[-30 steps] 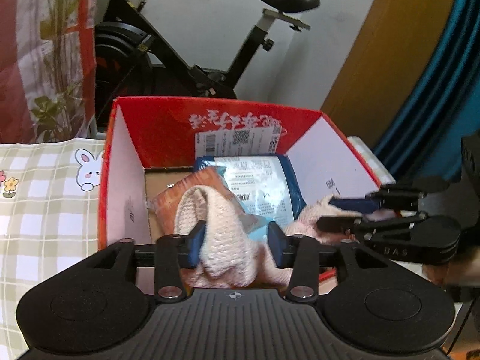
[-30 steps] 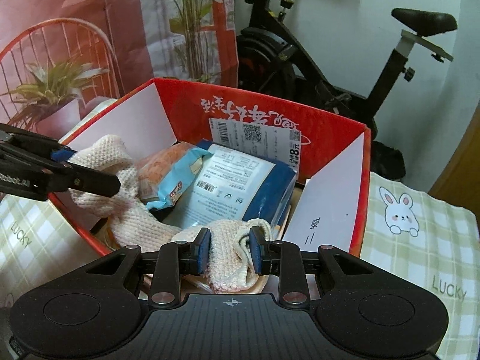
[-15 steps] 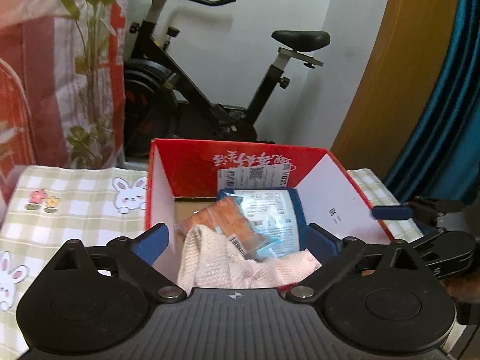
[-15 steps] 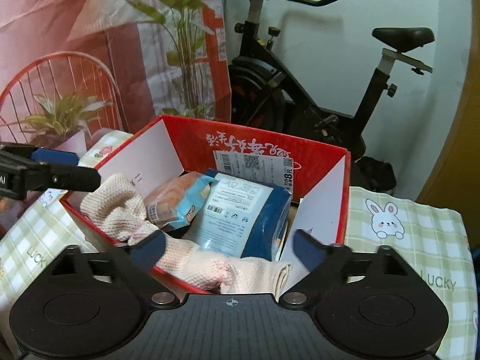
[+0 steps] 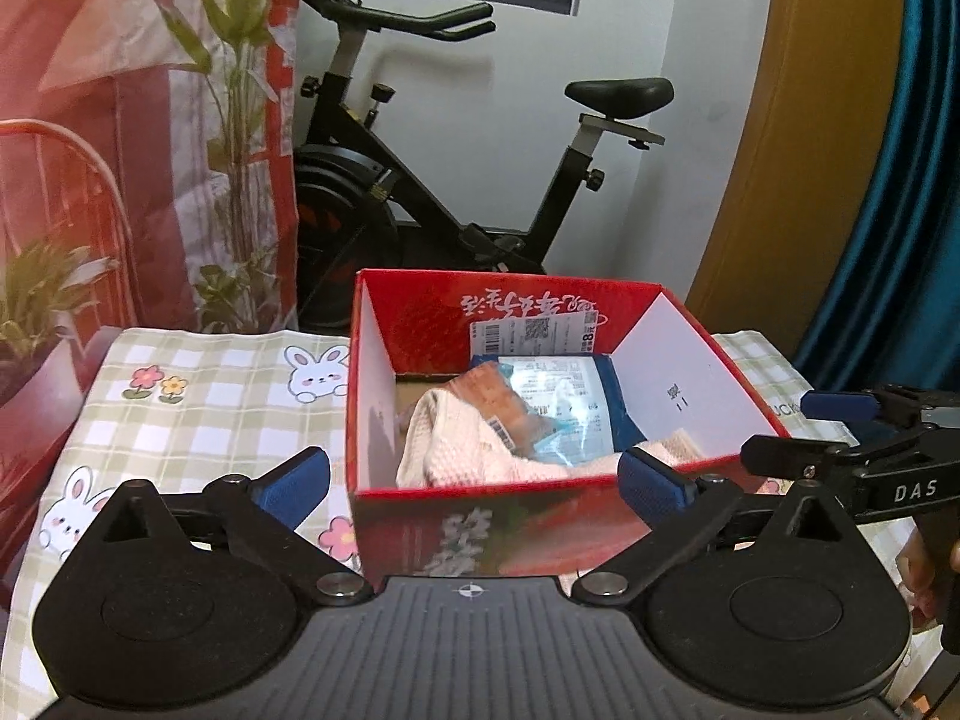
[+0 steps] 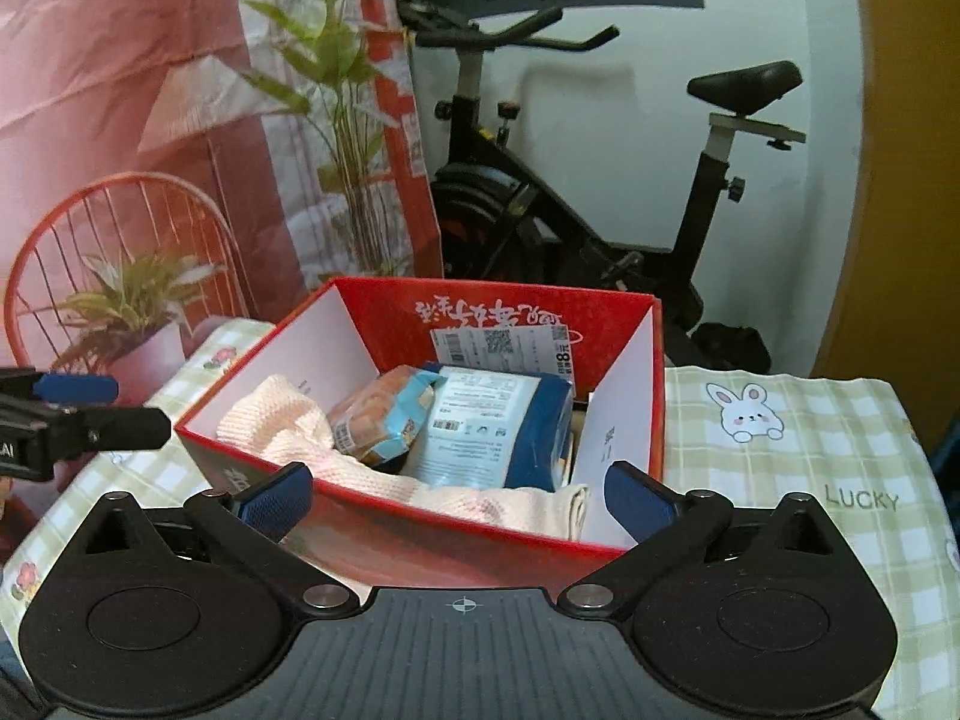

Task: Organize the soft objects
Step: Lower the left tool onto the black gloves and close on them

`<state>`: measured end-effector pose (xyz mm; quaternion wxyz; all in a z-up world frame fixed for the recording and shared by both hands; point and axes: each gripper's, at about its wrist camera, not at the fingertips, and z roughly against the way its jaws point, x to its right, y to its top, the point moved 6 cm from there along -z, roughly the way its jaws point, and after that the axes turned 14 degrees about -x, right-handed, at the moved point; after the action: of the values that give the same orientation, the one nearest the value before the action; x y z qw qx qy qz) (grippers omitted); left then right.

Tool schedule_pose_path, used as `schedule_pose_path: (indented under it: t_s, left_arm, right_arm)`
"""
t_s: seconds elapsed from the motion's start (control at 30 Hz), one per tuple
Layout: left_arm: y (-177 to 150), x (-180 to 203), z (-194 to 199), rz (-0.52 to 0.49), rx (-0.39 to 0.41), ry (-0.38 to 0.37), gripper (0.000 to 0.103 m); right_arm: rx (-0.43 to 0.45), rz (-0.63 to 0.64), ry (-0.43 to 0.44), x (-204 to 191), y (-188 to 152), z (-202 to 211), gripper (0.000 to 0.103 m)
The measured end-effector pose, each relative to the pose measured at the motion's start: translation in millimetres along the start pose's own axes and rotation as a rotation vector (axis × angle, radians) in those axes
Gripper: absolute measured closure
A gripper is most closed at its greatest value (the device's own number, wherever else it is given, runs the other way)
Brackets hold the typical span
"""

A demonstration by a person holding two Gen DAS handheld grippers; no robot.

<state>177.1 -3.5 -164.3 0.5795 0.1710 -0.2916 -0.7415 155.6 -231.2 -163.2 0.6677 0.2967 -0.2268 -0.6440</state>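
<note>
Both grippers, left (image 5: 474,483) and right (image 6: 459,501), were spread wide and empty, jaws opening, the cloth (image 6: 336,456) lying in the red box (image 6: 624,360); placing seemed done, and the next move likely called for another soft item.

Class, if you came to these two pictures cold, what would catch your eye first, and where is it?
The red box on the checked tablecloth, centre frame, holding a cream knitted cloth and a blue packet. Behind it stands a black exercise bike. Both grippers' jaws are opening, nothing between them.

"LUCKY" on tablecloth (image 6: 861,499), "DAS" on right gripper (image 5: 840,426)
</note>
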Motion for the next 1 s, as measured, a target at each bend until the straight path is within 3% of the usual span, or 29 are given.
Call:
schedule_pose_path:
  t_s: [0.3,0.6,1.0]
  left_arm:
    - [-31,1,17,0.004,0.031,0.018,0.0]
    - [-77,5,16,-0.062,0.053,0.104,0.0]
    - [-111,-5,-20,0.039,-0.069,0.009,0.0]
  right_arm:
    - [0.056,-0.02,-0.048,-7,-36,18,0.0]
    - [0.038,-0.009,-0.058,-20,-85,16,0.0]
    - [-0.076,0.001,-0.084,-31,-133,-20,0.0]
